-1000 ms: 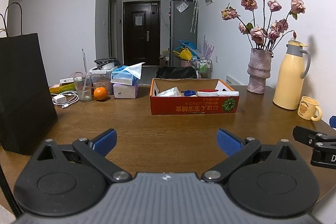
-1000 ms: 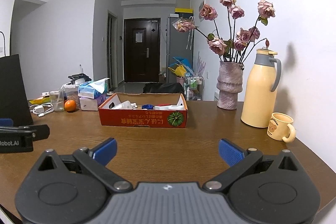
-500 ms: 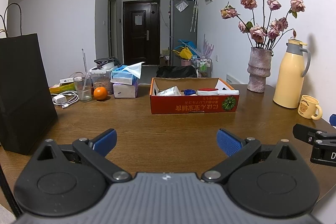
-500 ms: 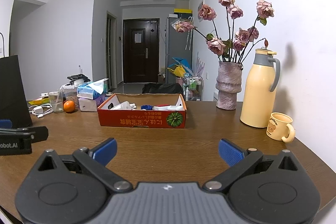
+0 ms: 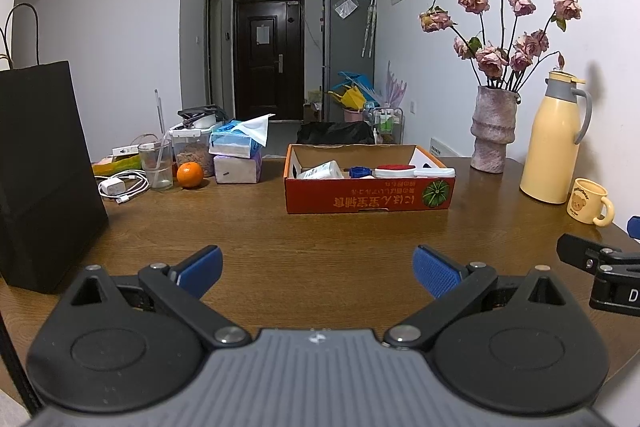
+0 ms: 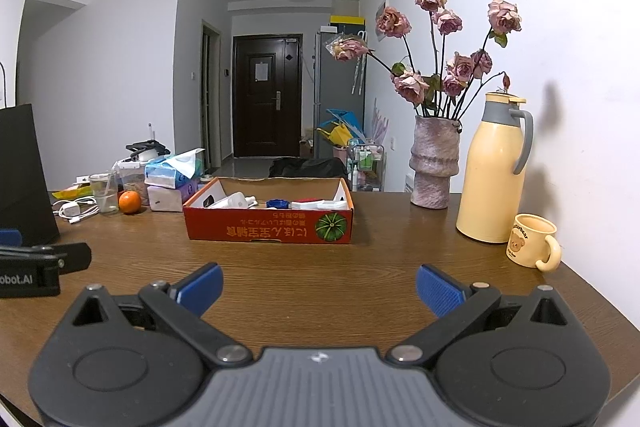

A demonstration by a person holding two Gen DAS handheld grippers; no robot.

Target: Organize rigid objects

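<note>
Now, your scene:
Left gripper (image 5: 316,269): you hold it wide apart, empty, above the table (image 5: 340,239).
Right gripper (image 6: 318,287): likewise spread wide, empty.
Orange box (image 5: 370,201): mid-table, ahead of you, with a white bottle (image 5: 322,171) and blue cap (image 5: 360,171) inside.

A tall pale-yellow thermos jug (image 6: 492,175) stood beside a small yellow bear-printed mug (image 6: 532,241); a round orange fruit (image 5: 190,175) sat near a black paper bag (image 5: 40,167).
</note>
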